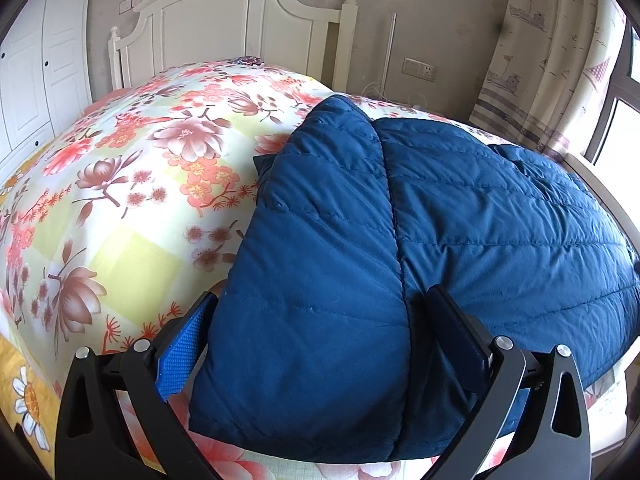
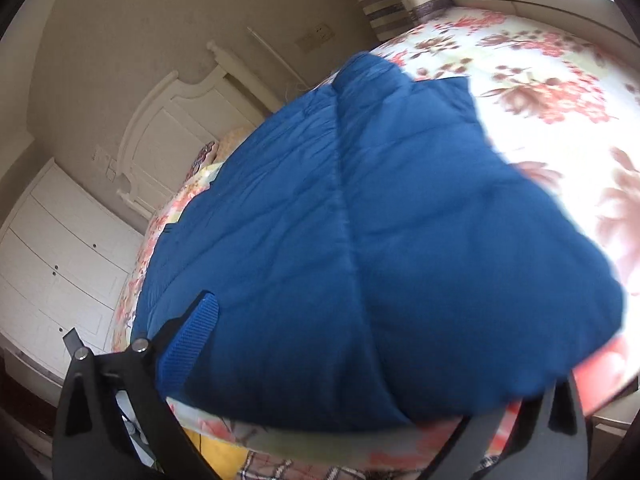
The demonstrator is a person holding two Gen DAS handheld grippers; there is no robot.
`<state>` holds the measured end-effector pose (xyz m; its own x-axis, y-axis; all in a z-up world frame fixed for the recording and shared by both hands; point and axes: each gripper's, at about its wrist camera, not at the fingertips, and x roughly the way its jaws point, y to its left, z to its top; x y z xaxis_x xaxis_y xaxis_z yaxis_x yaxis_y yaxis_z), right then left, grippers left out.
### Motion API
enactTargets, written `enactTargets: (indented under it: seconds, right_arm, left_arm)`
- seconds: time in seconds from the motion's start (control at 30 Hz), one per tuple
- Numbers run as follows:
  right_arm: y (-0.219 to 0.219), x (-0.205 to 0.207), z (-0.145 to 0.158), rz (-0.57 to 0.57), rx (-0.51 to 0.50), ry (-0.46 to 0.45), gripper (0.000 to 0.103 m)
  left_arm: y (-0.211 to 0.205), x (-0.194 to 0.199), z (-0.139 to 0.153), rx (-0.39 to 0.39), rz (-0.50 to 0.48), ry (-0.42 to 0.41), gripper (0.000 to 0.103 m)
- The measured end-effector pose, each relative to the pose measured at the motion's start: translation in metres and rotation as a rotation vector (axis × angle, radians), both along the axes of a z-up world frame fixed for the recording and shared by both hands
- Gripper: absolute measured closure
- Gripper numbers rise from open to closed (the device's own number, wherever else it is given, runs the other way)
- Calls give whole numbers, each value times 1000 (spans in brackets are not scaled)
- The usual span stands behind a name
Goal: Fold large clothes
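Note:
A large blue quilted down jacket (image 1: 440, 208) lies on a bed with a floral quilt (image 1: 132, 184). A folded part of it, with a seam down the middle, comes toward me. My left gripper (image 1: 320, 320) has its jaws wide apart around the near edge of that fold; the fabric fills the gap. In the right wrist view the same jacket (image 2: 360, 220) fills the middle. My right gripper (image 2: 332, 344) also stands wide, the left finger (image 2: 188, 340) beside the fabric, the right finger hidden under the jacket's edge. That view is blurred.
A white headboard (image 1: 240, 20) stands at the far end of the bed. White wardrobe doors (image 1: 36, 72) are on the left. A patterned curtain (image 1: 560, 52) and window are on the right. A wall socket (image 1: 420, 68) is behind the bed.

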<state>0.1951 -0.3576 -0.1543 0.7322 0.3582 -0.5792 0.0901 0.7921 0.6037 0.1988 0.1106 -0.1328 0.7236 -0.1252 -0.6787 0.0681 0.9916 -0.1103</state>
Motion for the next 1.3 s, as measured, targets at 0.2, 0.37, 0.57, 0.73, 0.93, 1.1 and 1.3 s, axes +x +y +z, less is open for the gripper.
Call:
enactTargets:
  seconds: [0.2,0.37,0.57,0.73,0.93,1.1,1.3]
  right_arm:
    - [-29,8,-7,-113,200,-89,61]
    - [-22,-18,9,-82,96,-218,68]
    - [-25,-45,20,-79,23,-283,69]
    - [-43,-59,28,-125,24,-304,69]
    - [-40,-60,40,-139,-59,-303,69]
    - [-7,-61,77,-137,-270,-349,69]
    - [155,-53,139,73,-926,-534,69]
  left_arm:
    - [-34,-10,53,102,-14,-79,5]
    - [-103,32,87,139,-81,-108,5]
    - [-180,83,81,172,-155,-14,5]
    - [-211,13,51,298,-209,-71,5]
    - [-176,-44,31,241,-296,-157,5]
    - [-45,-24,71,-151,-190,-155,5]
    - [86,-6,88,-492,-101,-146,5]
